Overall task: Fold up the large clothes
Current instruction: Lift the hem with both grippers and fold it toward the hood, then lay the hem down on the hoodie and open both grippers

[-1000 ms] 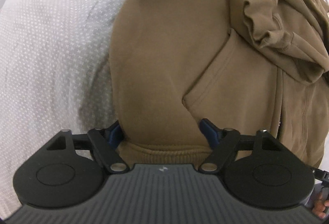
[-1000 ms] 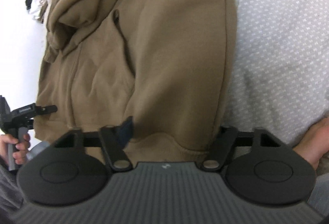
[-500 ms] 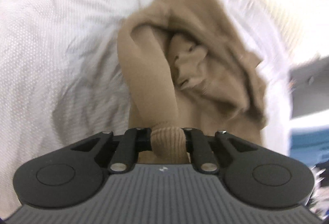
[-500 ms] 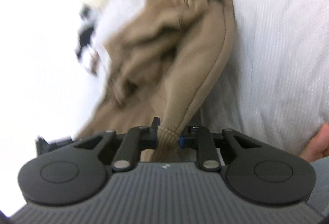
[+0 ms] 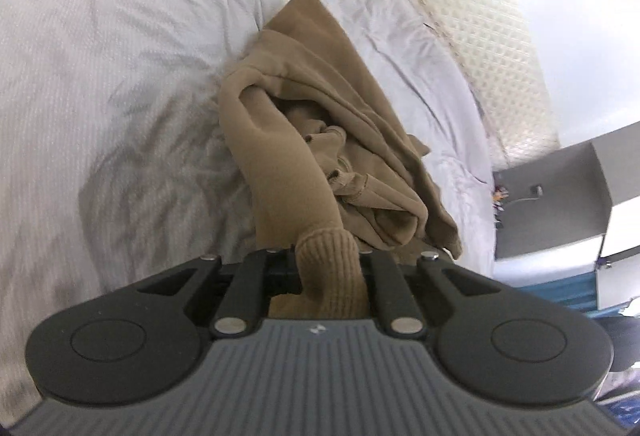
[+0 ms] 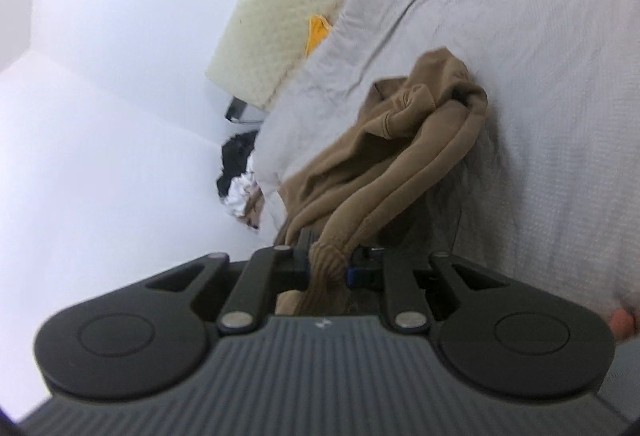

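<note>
Both jaws clamp the ribbed hem of the tan fleece hoodie, the right ones closing tighter. Rest trails toward 12 o'clock on the white bed. Fold barely begun imo; sleeves, body left.

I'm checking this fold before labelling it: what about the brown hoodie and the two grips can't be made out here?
- Left wrist view: the left gripper pads are hidden by the hoodie ribbed hem bunched between them.
- Right wrist view: the right gripper, jaws closing on the hem; pad contact is hidden by cloth.
- Both views: the stretch of hem between the grippers is cut off by the bottom edge.
- Right wrist view: the dark heap beside the bed is too blurred to identify.
</note>
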The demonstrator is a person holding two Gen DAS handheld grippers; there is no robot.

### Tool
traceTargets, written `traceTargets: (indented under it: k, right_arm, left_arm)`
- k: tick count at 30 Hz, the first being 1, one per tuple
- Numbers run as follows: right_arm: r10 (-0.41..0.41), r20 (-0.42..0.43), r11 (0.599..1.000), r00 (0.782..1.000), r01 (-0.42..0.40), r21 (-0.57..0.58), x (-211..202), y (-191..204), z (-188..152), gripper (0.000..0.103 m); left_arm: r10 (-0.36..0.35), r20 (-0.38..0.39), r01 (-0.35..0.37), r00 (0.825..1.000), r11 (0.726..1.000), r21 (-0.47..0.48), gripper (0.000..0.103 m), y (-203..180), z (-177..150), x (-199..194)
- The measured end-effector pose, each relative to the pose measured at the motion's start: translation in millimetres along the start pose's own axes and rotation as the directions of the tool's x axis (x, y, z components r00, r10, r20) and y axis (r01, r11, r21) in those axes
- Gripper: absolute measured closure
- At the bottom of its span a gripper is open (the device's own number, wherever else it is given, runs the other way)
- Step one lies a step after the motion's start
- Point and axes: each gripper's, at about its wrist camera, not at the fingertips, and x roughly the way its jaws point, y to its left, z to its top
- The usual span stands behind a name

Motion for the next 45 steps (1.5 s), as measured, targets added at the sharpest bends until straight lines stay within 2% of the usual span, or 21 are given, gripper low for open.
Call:
traceTargets:
  k: [10, 14, 18, 24, 28, 31, 37, 45]
  right_arm:
    - [0.023, 0.085, 1.0, 0.996, -0.023, 0.001, -112, 17, -42, 0.085]
    - [-0.024, 0.095, 0.999, 0.995, 0.021, 0.031, -110, 15, -44, 0.085]
    - [-0.064, 0.109, 0.992, 0.992, 0.05, 0.12, -76, -1, -20, 0.084]
    - [-0.076, 0.147, 0.981, 0.986, 0.047, 0.19, -29, 0, 28, 0.084]
    - [-0.125, 0.148, 0.972, 0.981, 0.091, 0.215, 6, 0, 59, 0.084]
    - [-0.17, 0.138, 0.956, 0.976, 0.129, 0.265, 38, -9, 79, 0.084]
    - [-0.25, 0.1, 0.911, 0.963, 0.199, 0.362, 103, -48, 99, 0.084]
    - [-0.25, 0.045, 0.879, 0.967, 0.208, 0.43, 144, -104, 105, 0.084]
  left_arm:
    - [-0.112, -0.032, 0.112, 0.993, 0.994, 0.002, 0.09, 13, -99, -55]
    - [-0.119, -0.036, 0.118, 0.992, 0.993, -0.009, 0.09, 15, -108, -44]
    - [-0.141, -0.021, 0.139, 0.99, 0.988, -0.063, 0.09, 10, -80, -11]
    - [-0.165, 0.033, 0.167, 0.986, 0.98, -0.104, 0.089, -18, -8, 41]
    - [-0.149, 0.066, 0.157, 0.987, 0.979, -0.131, 0.089, -33, 32, 79]
    - [-0.112, 0.074, 0.124, 0.991, 0.978, -0.169, 0.089, -35, 60, 115]
    - [-0.05, 0.059, 0.064, 0.997, 0.962, -0.266, 0.089, -15, 102, 189]
    - [-0.02, -0.016, 0.014, 1.0, 0.945, -0.326, 0.088, 25, 130, 270]
